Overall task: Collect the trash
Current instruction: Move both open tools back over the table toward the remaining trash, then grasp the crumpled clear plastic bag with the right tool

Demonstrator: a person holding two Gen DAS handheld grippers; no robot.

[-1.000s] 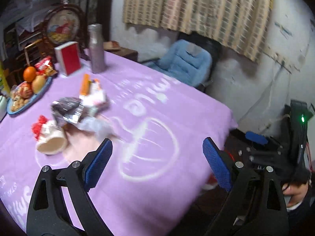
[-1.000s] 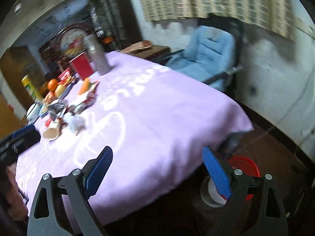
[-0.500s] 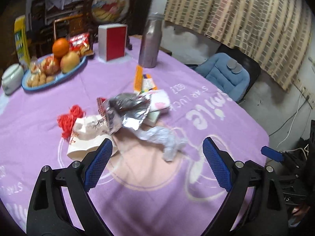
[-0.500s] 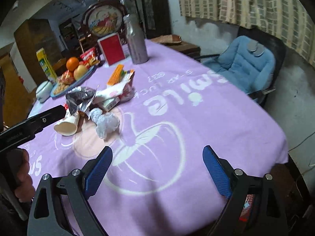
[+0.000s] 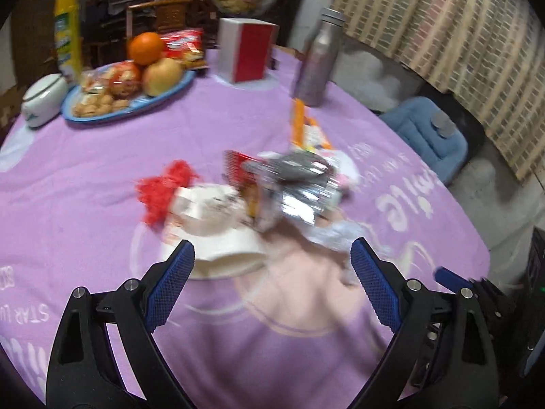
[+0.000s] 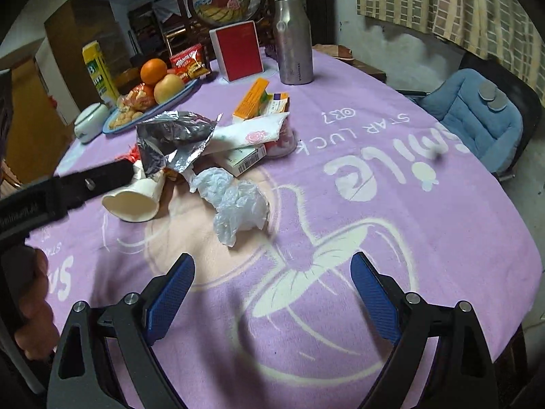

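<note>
A pile of trash lies mid-table on the purple cloth (image 6: 408,238): a tipped white paper cup (image 6: 136,197) (image 5: 218,235), a silver foil wrapper (image 6: 177,139) (image 5: 299,184), a crumpled white plastic bag (image 6: 235,204) (image 5: 340,235), red shreds (image 5: 163,187), a floral tissue pack (image 6: 252,133) and an orange carton (image 6: 252,97). My left gripper (image 5: 272,286) is open and empty, just short of the cup; it also shows in the right wrist view (image 6: 68,187). My right gripper (image 6: 272,296) is open and empty, in front of the plastic bag.
At the back stand a blue plate (image 6: 185,90) of fruit and snacks, a red box (image 6: 238,51), a metal bottle (image 6: 293,37), a yellow carton (image 6: 98,71) and a white lidded dish (image 6: 88,122). A blue chair (image 6: 477,112) stands beyond the table's right edge.
Both grippers have swung in over the table toward the trash pile. The left has come close to the paper cup; the right now faces the plastic bag. Both stay open.
</note>
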